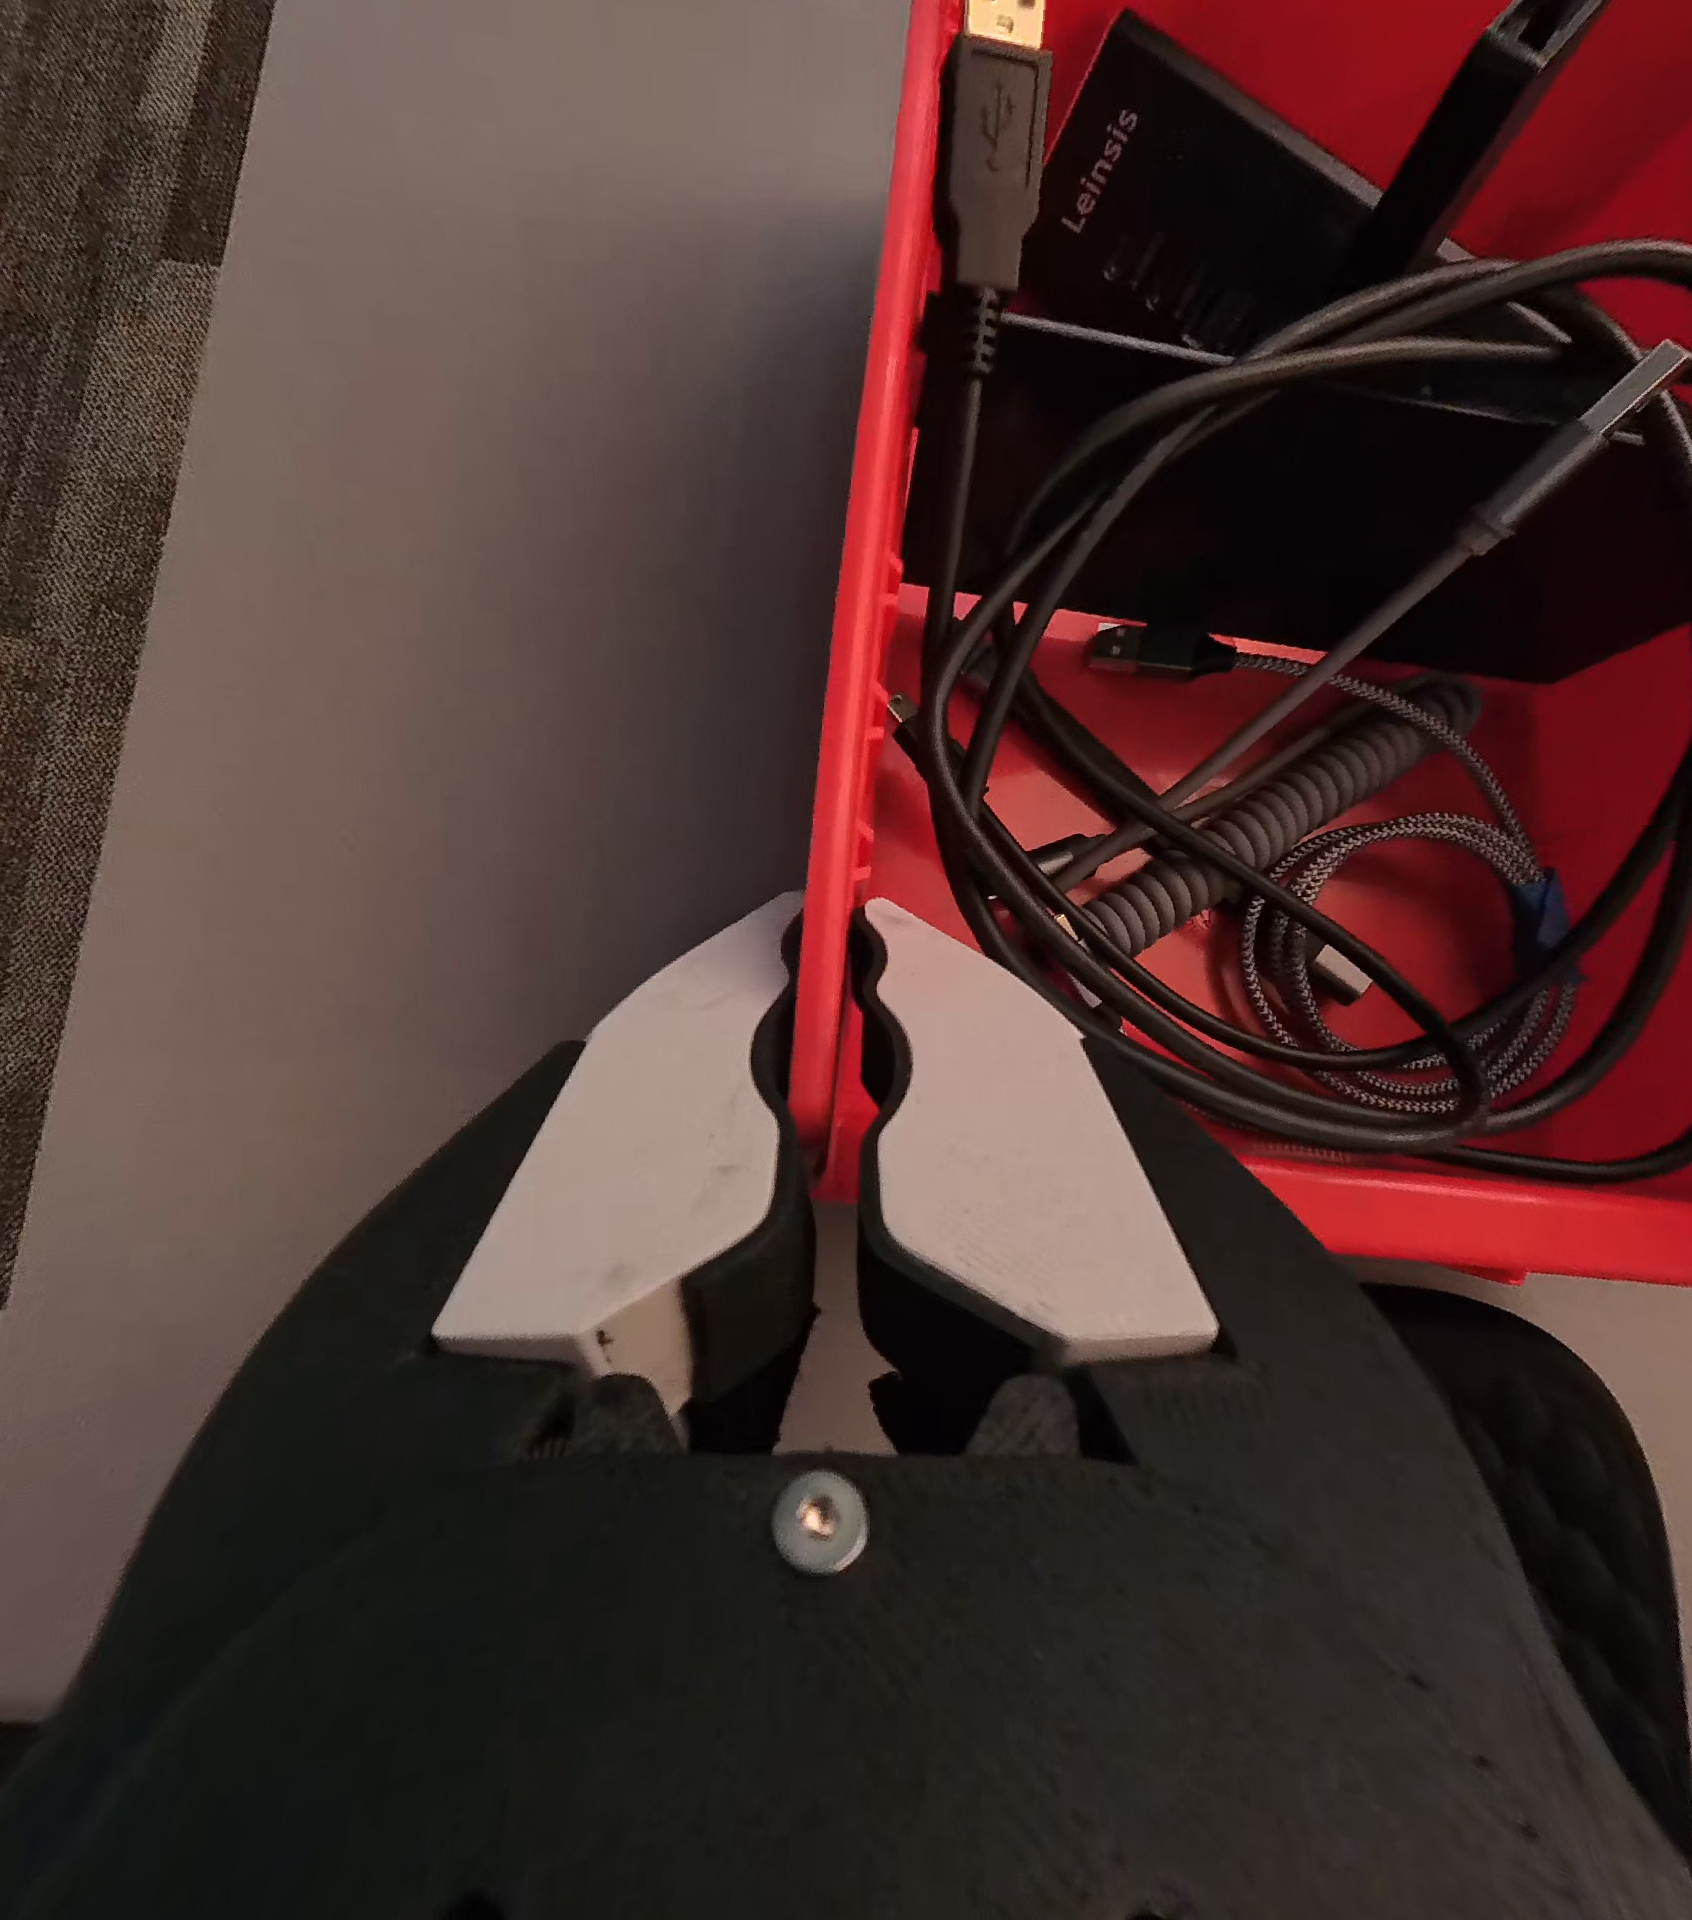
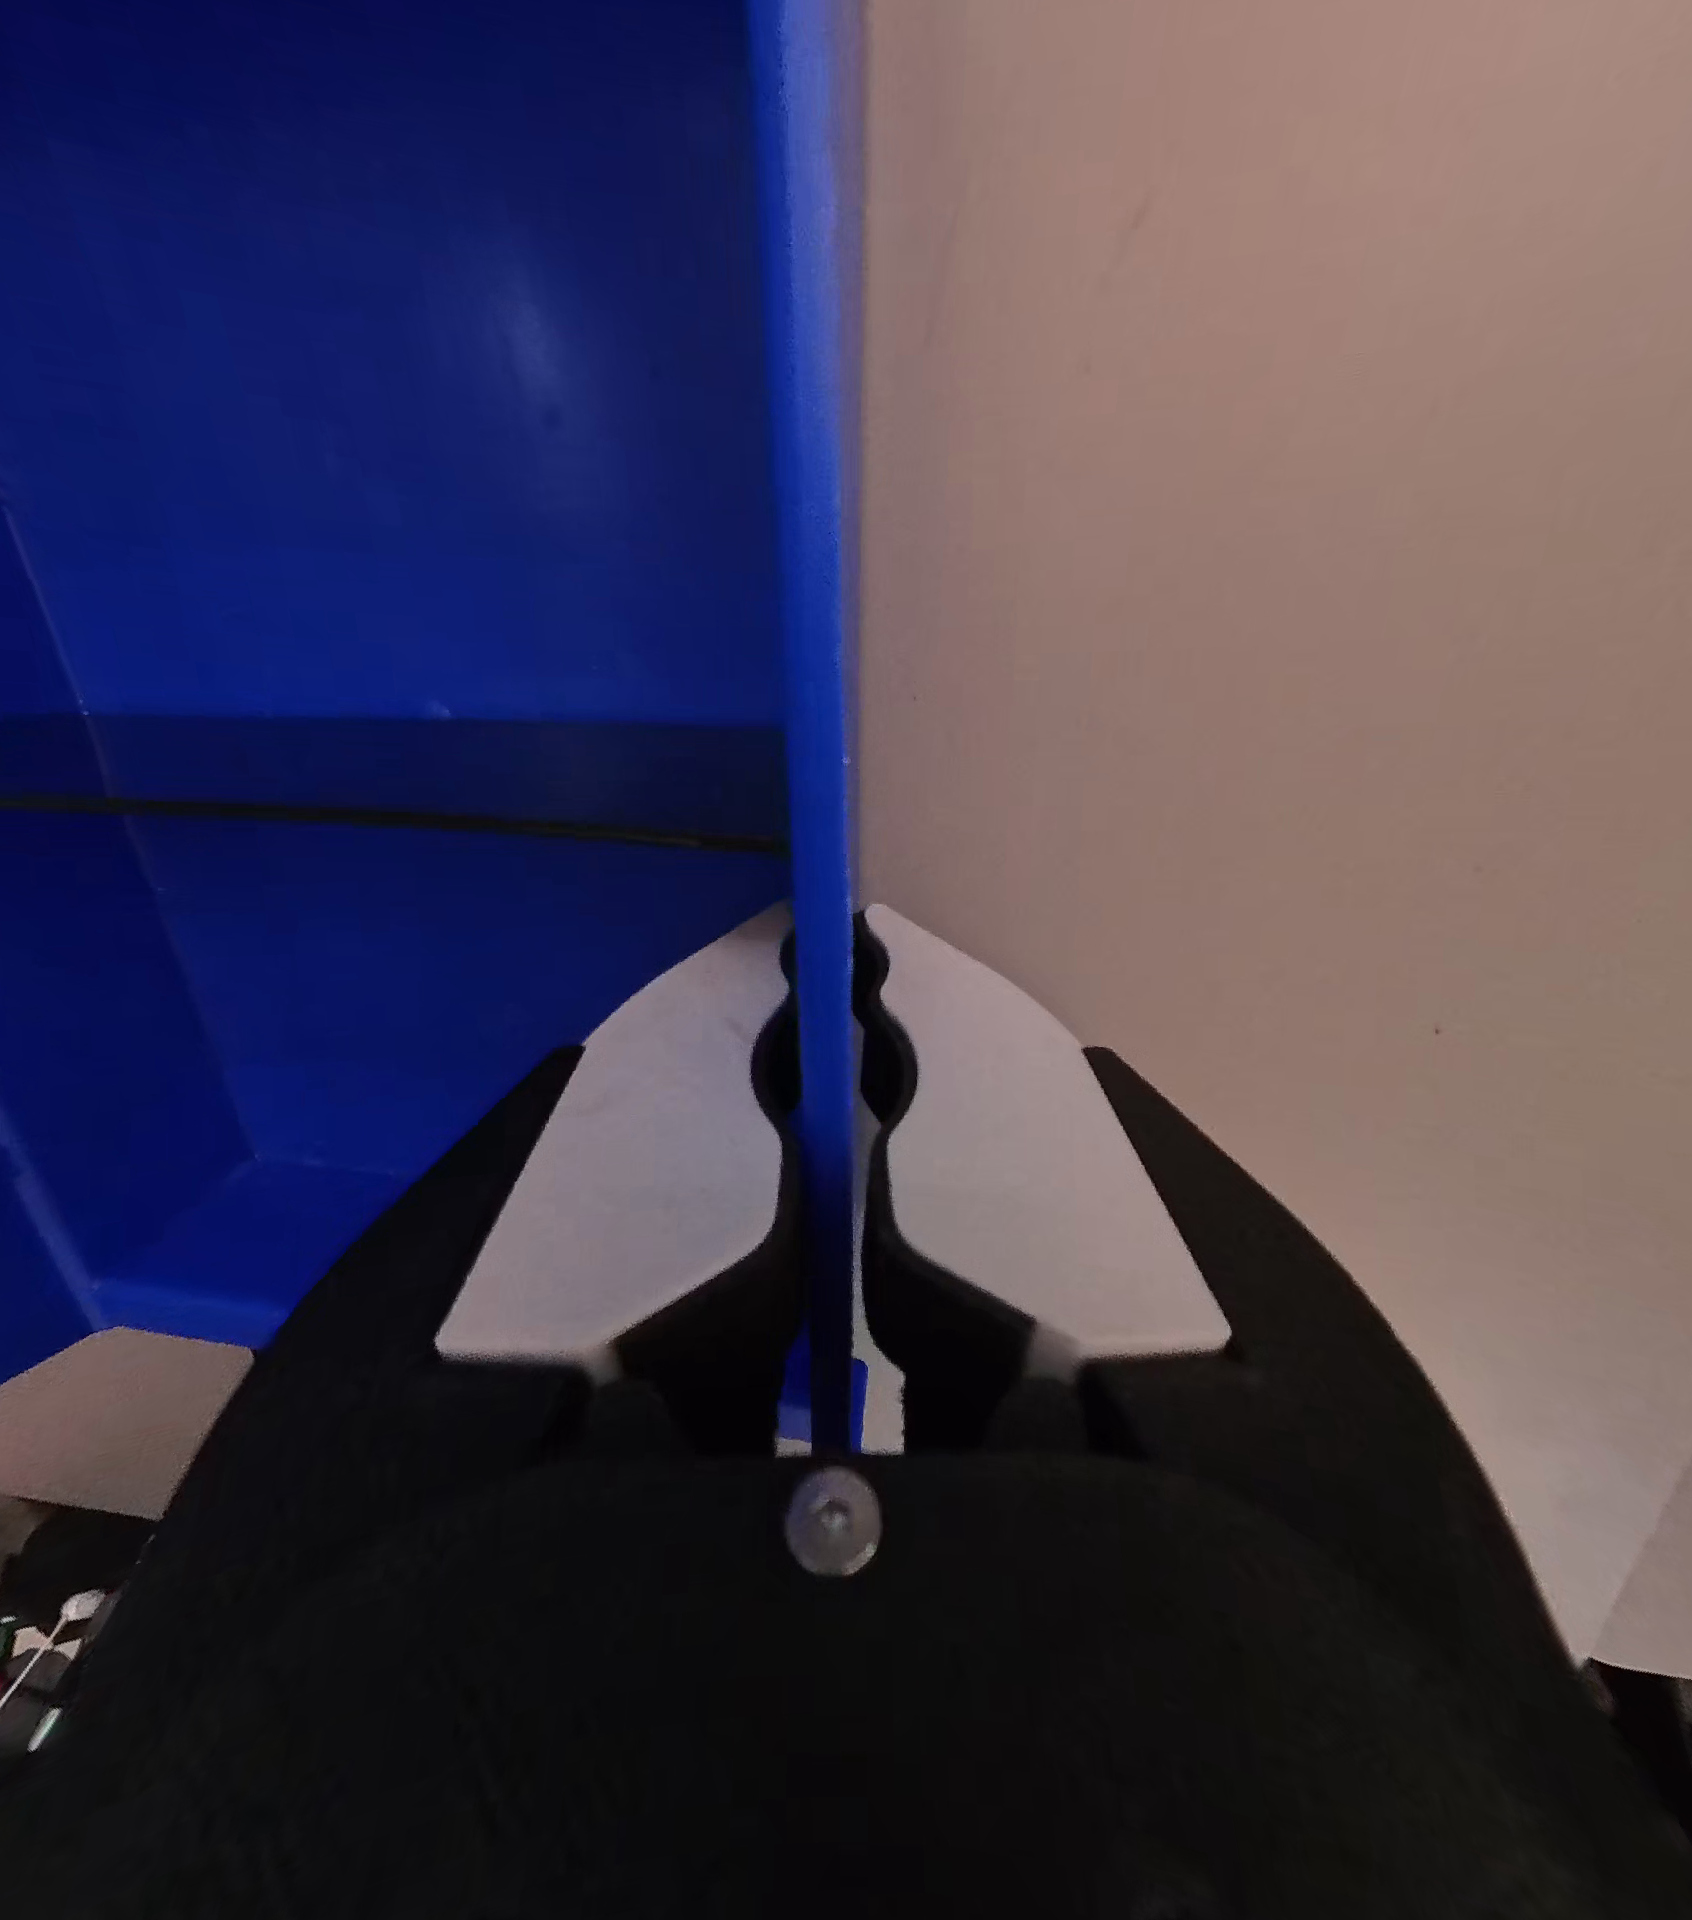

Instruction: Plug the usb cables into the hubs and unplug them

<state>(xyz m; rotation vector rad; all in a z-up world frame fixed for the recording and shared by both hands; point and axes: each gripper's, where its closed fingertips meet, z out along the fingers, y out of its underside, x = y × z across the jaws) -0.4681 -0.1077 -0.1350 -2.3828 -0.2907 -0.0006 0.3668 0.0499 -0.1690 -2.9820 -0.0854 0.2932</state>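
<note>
Two bins: red bin point(image 1: 847, 727) in the left wrist view, blue bin point(image 2: 816, 520) in the right wrist view, both sitting on a pale table point(image 1: 509, 520).
Left gripper point(image 1: 826, 914): jaws are closing narrow around the red bin's side wall, one finger outside, one inside; pads look touching the wall.
Right gripper point(image 2: 826, 920): jaws are pinching the blue bin's thin wall the same way.
Blue bin contents: nothing showing in the visible part except a thin dark line across it; I cannot tell what that is.
Cables, count: at least four, all lying tangled in the red bin — a smooth black cable point(image 1: 1341, 1091) in loops, a coiled grey cable point(image 1: 1289, 821), a braided cable point(image 1: 1424, 997) in a small bundle, plus a gold-tipped plug point(image 1: 998, 156) resting up against the wall.
Loose plugs seen: three or four; a silver plug point(image 1: 1631, 400) is sticking up over the loops.
Hubs, count: probably two or three dark boxes point(image 1: 1216, 208) at the far end of the red bin; overlapping, exact number unclear.
Handling, cables: light and floppy; loops will likely be dragging each other. Judged best grip is the stiff plug housing just behind the metal tip.
Handling, hubs: light, rigid, smooth; likely sliding when pushed, so one gripper should be bracing.
Stage: no plugging begun, judging by both grippers being busy with bin walls.
</note>
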